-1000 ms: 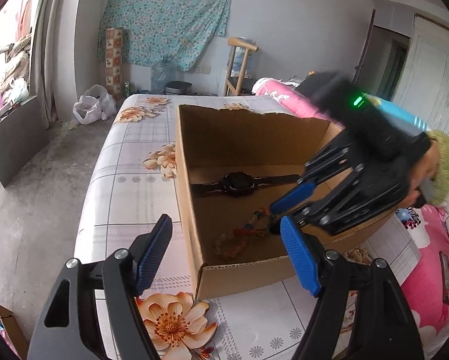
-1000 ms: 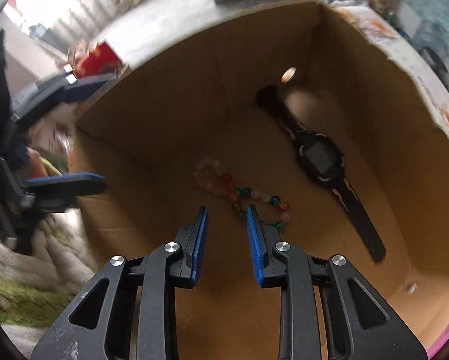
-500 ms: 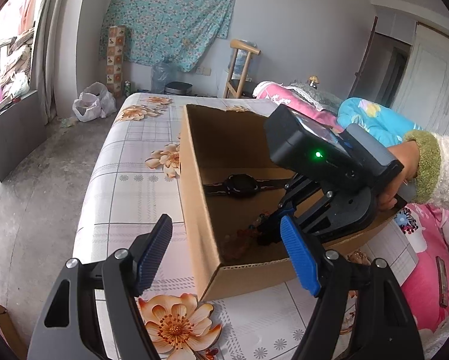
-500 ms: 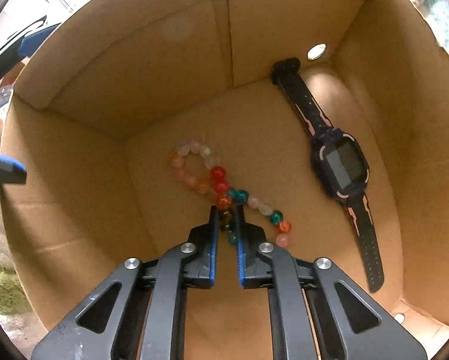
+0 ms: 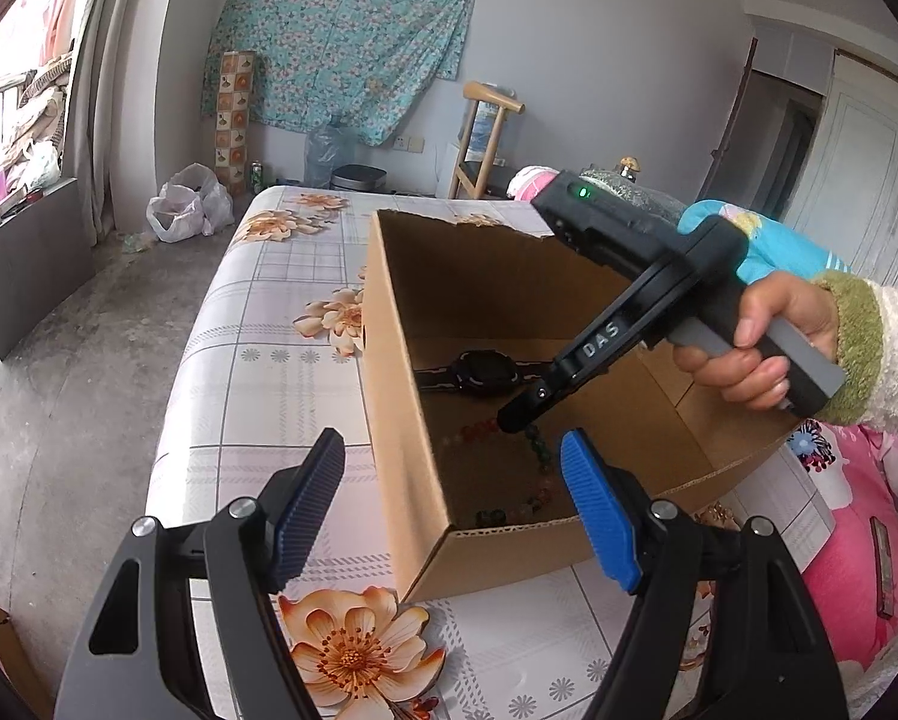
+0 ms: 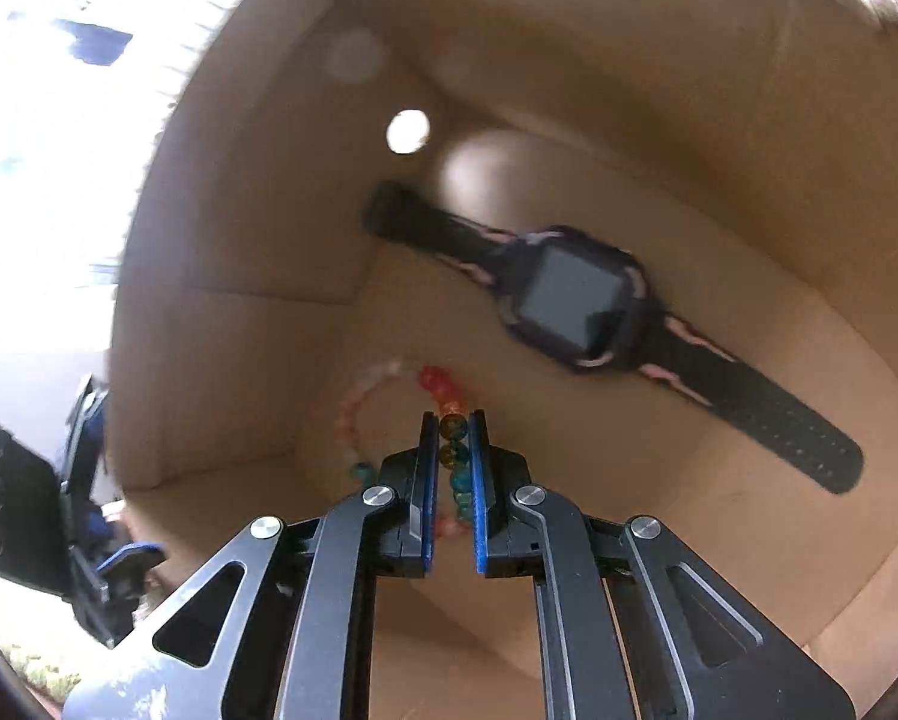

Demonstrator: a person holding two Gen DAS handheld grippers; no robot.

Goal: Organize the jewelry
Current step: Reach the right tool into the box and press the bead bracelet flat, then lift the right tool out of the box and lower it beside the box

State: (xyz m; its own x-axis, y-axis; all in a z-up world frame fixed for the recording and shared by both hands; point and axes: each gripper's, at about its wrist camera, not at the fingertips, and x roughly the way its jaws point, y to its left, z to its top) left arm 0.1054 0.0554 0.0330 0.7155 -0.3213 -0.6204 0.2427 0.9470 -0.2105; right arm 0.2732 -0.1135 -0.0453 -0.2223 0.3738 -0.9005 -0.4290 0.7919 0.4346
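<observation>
Grey walls, a turquoise flowered cloth (image 5: 344,39) pinned up and a wooden chair frame the left wrist view, and in front a desk (image 5: 281,330) under a checked, flower-printed cover carries an open cardboard box (image 5: 389,408). The left hand-held gripper (image 5: 452,501) hangs just outside the box's near corner with its blue pads wide apart and nothing between them; it looks parked there to stay clear, perhaps to steady the box if it slides. Reaching in over the far wall, a hand (image 5: 755,348) in a cream sleeve with a green cuff tilts the right hand-held gripper (image 5: 512,417) steeply down so its tips can reach the box floor. A strand of beads (image 5: 536,480) trails from those tips toward the near wall, and a black watch (image 5: 485,372) lies flat behind them.

From the right wrist view, brown cardboard fills nearly everything, with a round hole (image 6: 408,131) letting in light. The right hand-held gripper (image 6: 452,444) is closed on the bead bracelet (image 6: 443,387), its narrow pads pinching several beads in a row, which should keep the loose string from slipping. The beads are round, glassy and mixed: red, orange, amber, teal, with pale pink ones curling off to the left on the box floor. The watch (image 6: 581,303) has a square dark face and a black strap with pink markings, stretched out untouched just beside the bracelet.
</observation>
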